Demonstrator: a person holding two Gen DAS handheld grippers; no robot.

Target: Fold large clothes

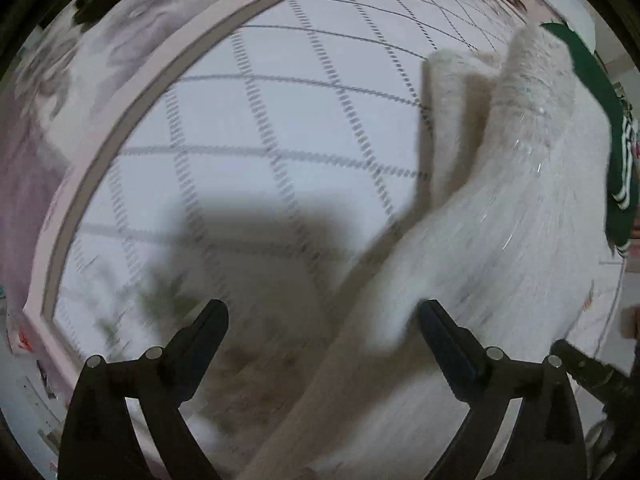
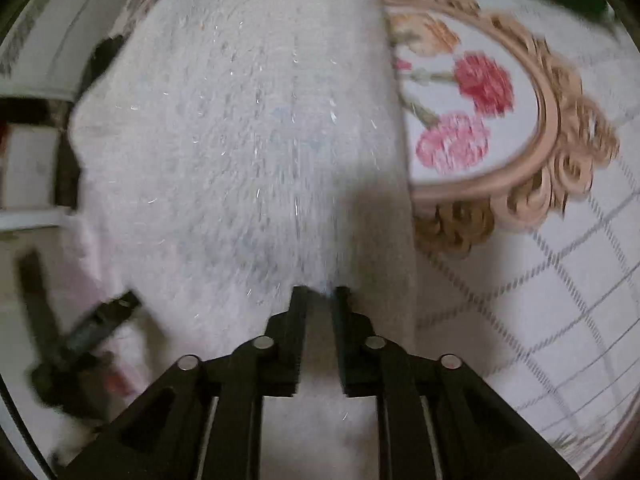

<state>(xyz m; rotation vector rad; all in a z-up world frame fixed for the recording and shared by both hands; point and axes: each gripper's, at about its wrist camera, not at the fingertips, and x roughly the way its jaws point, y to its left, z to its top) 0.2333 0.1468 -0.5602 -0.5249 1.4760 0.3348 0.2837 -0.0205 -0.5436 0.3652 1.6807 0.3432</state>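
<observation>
Left wrist: left claw (image 1: 322, 322) agape beside sweater (image 1: 500, 208) edge; right claw (image 2: 320, 294) narrowly parted.

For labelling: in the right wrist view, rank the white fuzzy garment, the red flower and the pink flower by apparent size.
1. white fuzzy garment, by far the largest, though also nearest the camera.
2. pink flower and red flower on the bedspread look about alike; blur prevents ranking.

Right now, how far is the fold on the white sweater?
Done: one flap of the white sweater already lies doubled over on the bedspread. In hand: the left tongs stand open with nothing gripped; the right tongs are narrow over the knit, grip unclear. Left: remaining folds, and the green garment is untouched.
</observation>
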